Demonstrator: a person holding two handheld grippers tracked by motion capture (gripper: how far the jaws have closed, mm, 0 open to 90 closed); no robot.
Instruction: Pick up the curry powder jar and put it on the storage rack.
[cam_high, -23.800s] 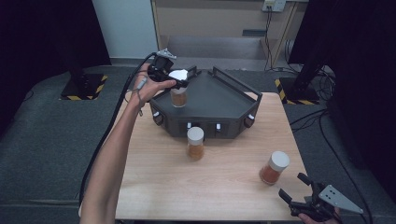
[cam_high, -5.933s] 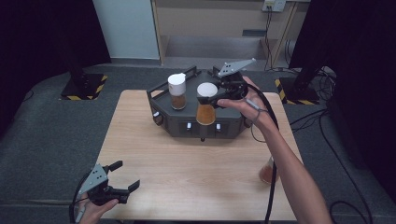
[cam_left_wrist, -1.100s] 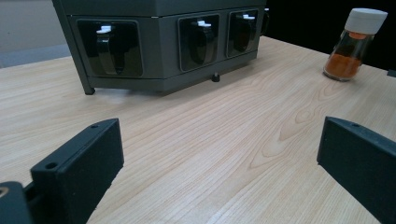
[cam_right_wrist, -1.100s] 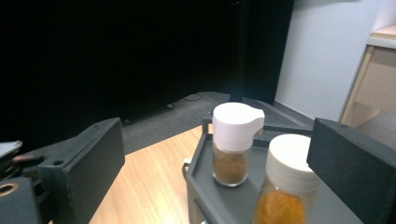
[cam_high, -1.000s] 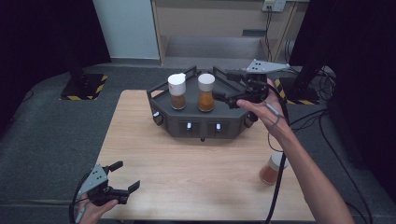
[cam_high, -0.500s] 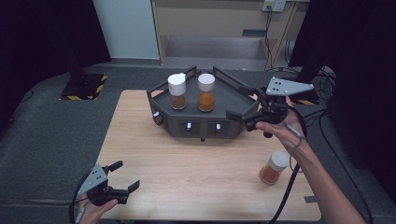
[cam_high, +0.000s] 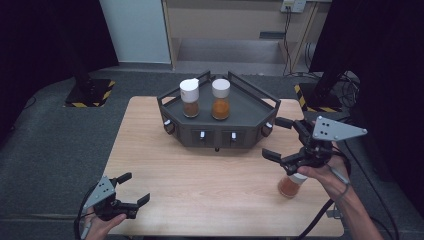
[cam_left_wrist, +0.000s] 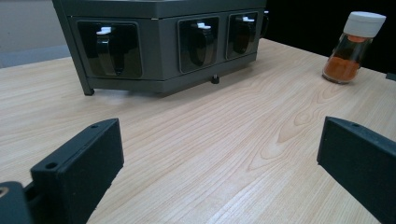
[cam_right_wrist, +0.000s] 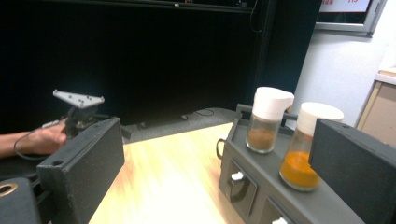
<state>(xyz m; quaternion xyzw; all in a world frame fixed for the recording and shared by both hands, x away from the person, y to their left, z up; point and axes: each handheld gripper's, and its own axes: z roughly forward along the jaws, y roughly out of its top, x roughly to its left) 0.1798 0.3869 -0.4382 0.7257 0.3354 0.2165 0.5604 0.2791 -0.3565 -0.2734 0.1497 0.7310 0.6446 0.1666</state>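
Right tool (cam_high: 287, 140) held above the right part of the table (cam_high: 200, 185), jaws wide apart and empty, just over a third spice jar (cam_high: 291, 182) with white cap that stands on the wood near the right edge. Same jar visible in the left gripper view (cam_left_wrist: 353, 46), upright, orange-brown powder inside, well apart from the dark grey rack (cam_high: 250, 112). On the rack, at the far middle of the table, two jars standing side by side: brown-filled jar (cam_high: 190, 98) on the left, orange-filled jar (cam_high: 220, 99) on the right, close together but not touching. Both also seen from the right gripper view, brown one (cam_right_wrist: 267, 120) and orange one (cam_right_wrist: 306, 145). Left tool (cam_high: 131, 189) resting low at the near left corner of the table, jaws wide and empty, far from all jars.
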